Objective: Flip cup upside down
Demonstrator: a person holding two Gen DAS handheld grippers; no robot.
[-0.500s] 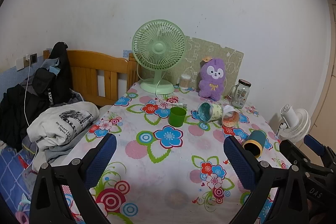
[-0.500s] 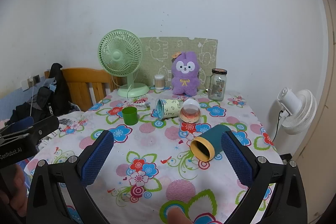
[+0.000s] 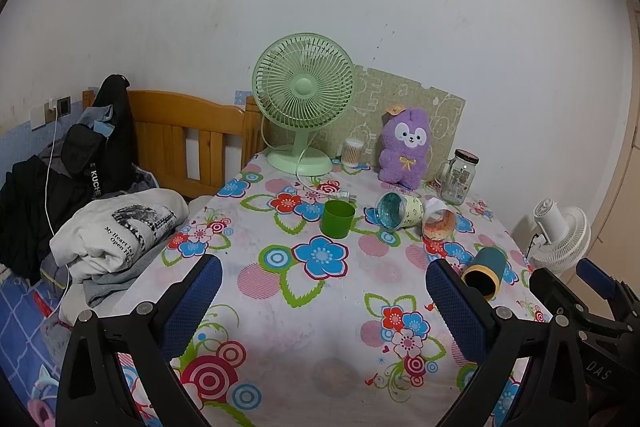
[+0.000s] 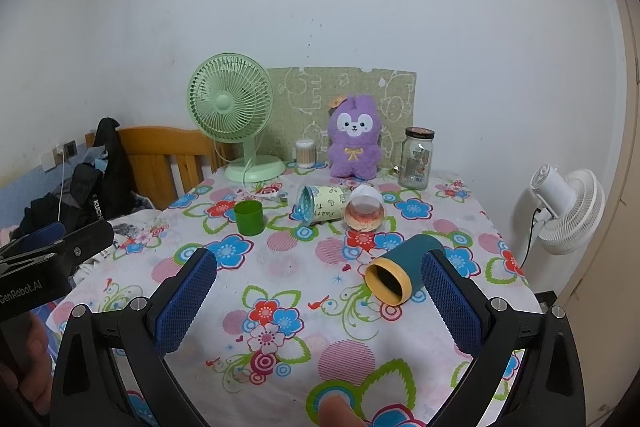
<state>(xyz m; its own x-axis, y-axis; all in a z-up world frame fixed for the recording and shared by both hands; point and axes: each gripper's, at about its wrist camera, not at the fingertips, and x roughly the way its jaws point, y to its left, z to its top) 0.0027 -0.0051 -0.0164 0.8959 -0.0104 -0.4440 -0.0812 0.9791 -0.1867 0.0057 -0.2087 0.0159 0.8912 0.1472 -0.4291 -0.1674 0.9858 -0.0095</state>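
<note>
A green cup [image 3: 337, 219] [image 4: 249, 217] stands upright on the flowered tablecloth. A teal cup with a yellow rim [image 3: 483, 270] [image 4: 400, 269] lies on its side at the right. A pale yellow cup with a blue inside [image 3: 398, 209] [image 4: 320, 205] and a clear cup with pink contents [image 3: 439, 221] [image 4: 365, 211] lie on their sides mid-table. My left gripper [image 3: 324, 301] is open and empty above the near table. My right gripper [image 4: 319, 301] is open and empty; its right finger [image 4: 450, 303] is beside the teal cup.
A green desk fan [image 3: 302, 103], a purple plush toy [image 3: 405, 147], a glass jar [image 3: 458, 181] and a cotton-swab box [image 3: 352, 153] stand along the back. A bed with folded clothes [image 3: 116, 231] is at the left. A white fan [image 4: 568, 203] stands past the table's right edge.
</note>
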